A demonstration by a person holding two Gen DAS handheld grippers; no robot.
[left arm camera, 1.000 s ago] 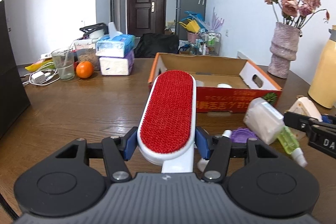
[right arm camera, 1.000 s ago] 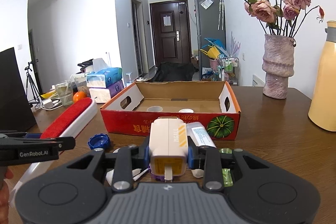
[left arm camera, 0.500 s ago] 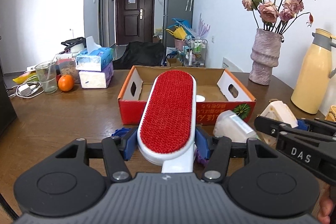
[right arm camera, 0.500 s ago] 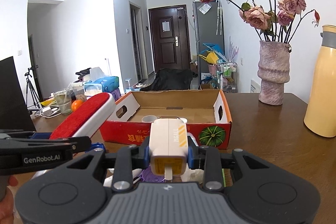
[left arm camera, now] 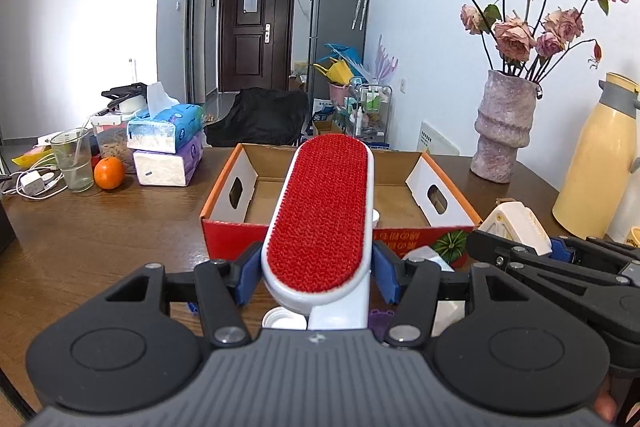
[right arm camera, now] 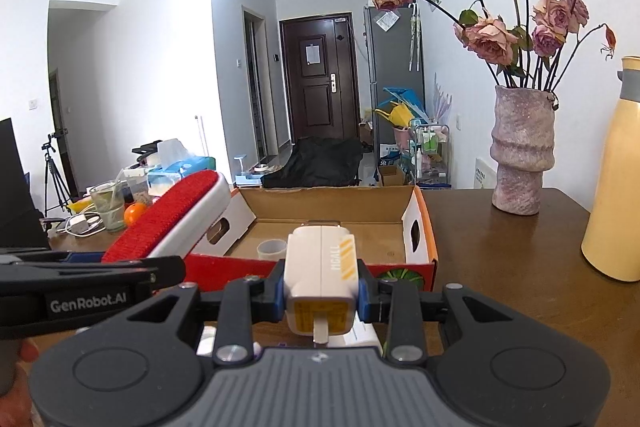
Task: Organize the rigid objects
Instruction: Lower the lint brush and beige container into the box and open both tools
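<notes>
My left gripper [left arm camera: 316,273] is shut on a white lint brush with a red pad [left arm camera: 322,213]; the brush reaches out over the front wall of the open red cardboard box [left arm camera: 236,239]. My right gripper [right arm camera: 320,293] is shut on a white and orange charger plug [right arm camera: 320,267], held just before the same box [right arm camera: 424,227]. A small white cup [right arm camera: 272,249] stands inside the box. In the right wrist view the brush [right arm camera: 168,223] shows at the left, above the left gripper's arm. In the left wrist view the plug [left arm camera: 516,225] shows at the right.
A stone vase with dried roses [left arm camera: 504,125] and a yellow jug [left arm camera: 596,167] stand at the right. Tissue packs [left arm camera: 166,147], a glass [left arm camera: 76,161] and an orange [left arm camera: 109,173] sit at the left. Bottle caps and small bottles [left arm camera: 284,319] lie under the grippers on the wooden table [left arm camera: 100,227].
Both grippers have risen and moved toward the box with their loads. The left view has swung right, so the box now lies straight ahead of the brush.
</notes>
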